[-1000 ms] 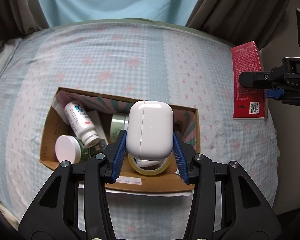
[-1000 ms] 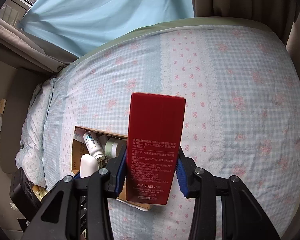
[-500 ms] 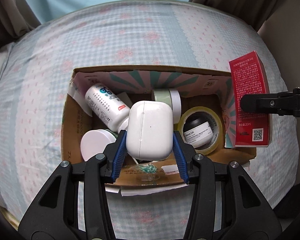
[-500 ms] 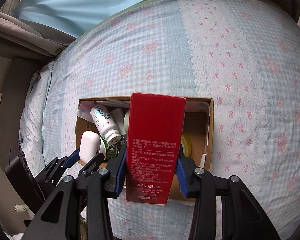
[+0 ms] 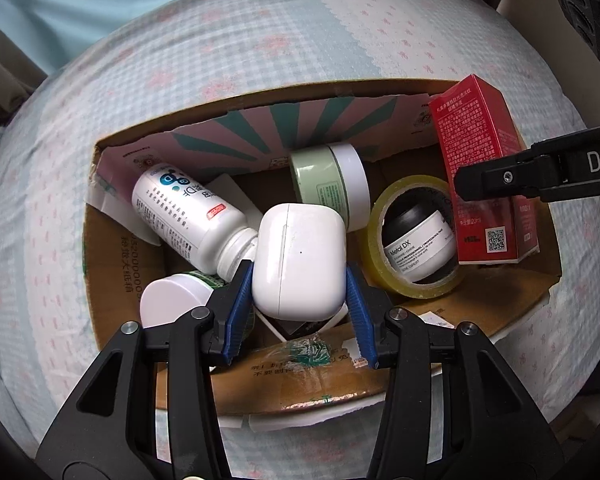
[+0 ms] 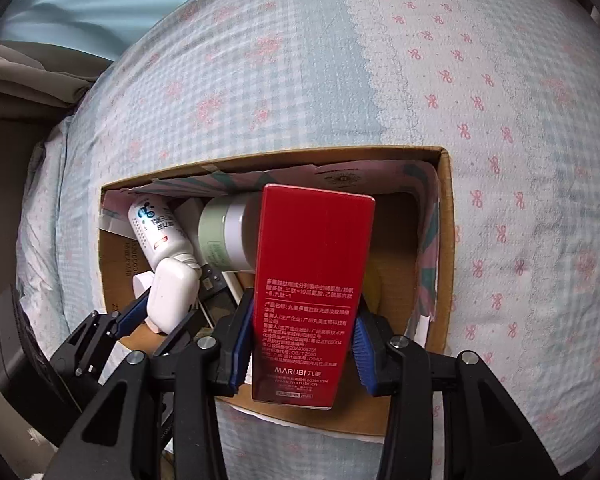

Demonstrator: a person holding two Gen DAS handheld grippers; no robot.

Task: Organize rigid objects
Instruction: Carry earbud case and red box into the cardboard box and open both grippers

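Note:
My left gripper (image 5: 298, 280) is shut on a white earbud case (image 5: 299, 260), held low over the left half of an open cardboard box (image 5: 116, 248). My right gripper (image 6: 303, 320) is shut on a tall red carton (image 6: 312, 280), which hangs over the box (image 6: 446, 240) toward its right end. In the left wrist view the red carton (image 5: 482, 176) shows at the right, clamped by a black finger (image 5: 500, 178). In the right wrist view the earbud case (image 6: 172, 294) and the left gripper (image 6: 156, 312) show at the lower left.
Inside the box lie a white bottle (image 5: 184, 216), a green-and-white jar (image 5: 332, 184), a yellow tape roll (image 5: 412, 240) ringing a black-lidded jar (image 5: 418, 236), and a white-lidded tub (image 5: 172, 300). The box sits on a bed (image 6: 300, 80) with a checked, pink-flowered cover.
Both grippers have sunk toward the box with their loads, and the box looms much larger. The red carton now hangs over the box's right end; the left gripper rolled slightly.

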